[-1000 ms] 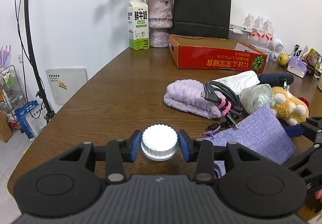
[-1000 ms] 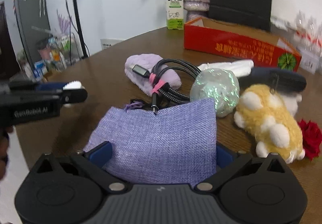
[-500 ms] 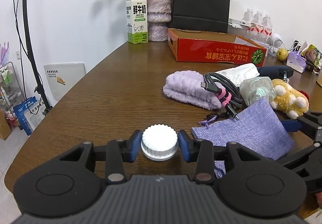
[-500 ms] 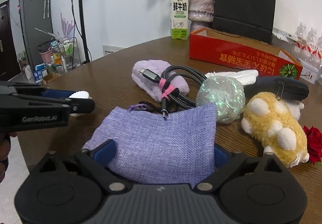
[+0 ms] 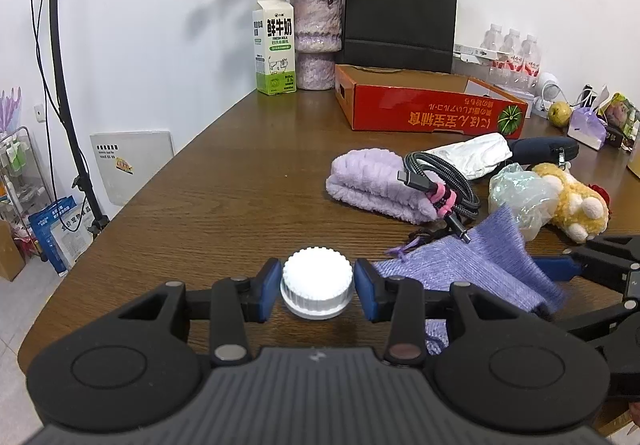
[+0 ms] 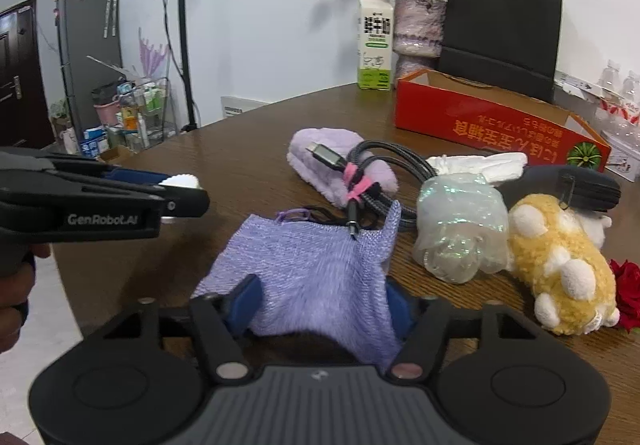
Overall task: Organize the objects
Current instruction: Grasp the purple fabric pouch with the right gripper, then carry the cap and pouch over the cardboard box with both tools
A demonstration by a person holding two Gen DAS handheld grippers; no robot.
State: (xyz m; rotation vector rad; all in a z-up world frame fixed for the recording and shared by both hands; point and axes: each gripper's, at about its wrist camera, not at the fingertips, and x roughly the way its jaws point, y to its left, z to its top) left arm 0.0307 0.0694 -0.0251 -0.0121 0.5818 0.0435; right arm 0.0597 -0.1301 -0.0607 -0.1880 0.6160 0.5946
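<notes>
My left gripper [image 5: 318, 287] is shut on a white ribbed jar [image 5: 317, 283] and holds it above the near edge of the brown table [image 5: 224, 197]. It also shows in the right wrist view [image 6: 176, 189] at the left. My right gripper [image 6: 320, 305] is shut on a purple woven pouch [image 6: 316, 269] and lifts its near end off the table. The pouch also shows in the left wrist view [image 5: 472, 265], just right of the jar.
Behind the pouch lie a lilac towel [image 5: 372, 189], a black cable bundle [image 5: 440, 185], a clear plastic bag [image 6: 460, 229], a yellow plush toy [image 6: 560, 269] and a dark case [image 6: 568, 185]. A red cardboard box [image 5: 428, 105], milk carton [image 5: 275, 45], vase and black bag stand at the back.
My right gripper has lifted and pulled the pouch back, so its far corner curls up. My left gripper still holds the jar and has shifted little.
</notes>
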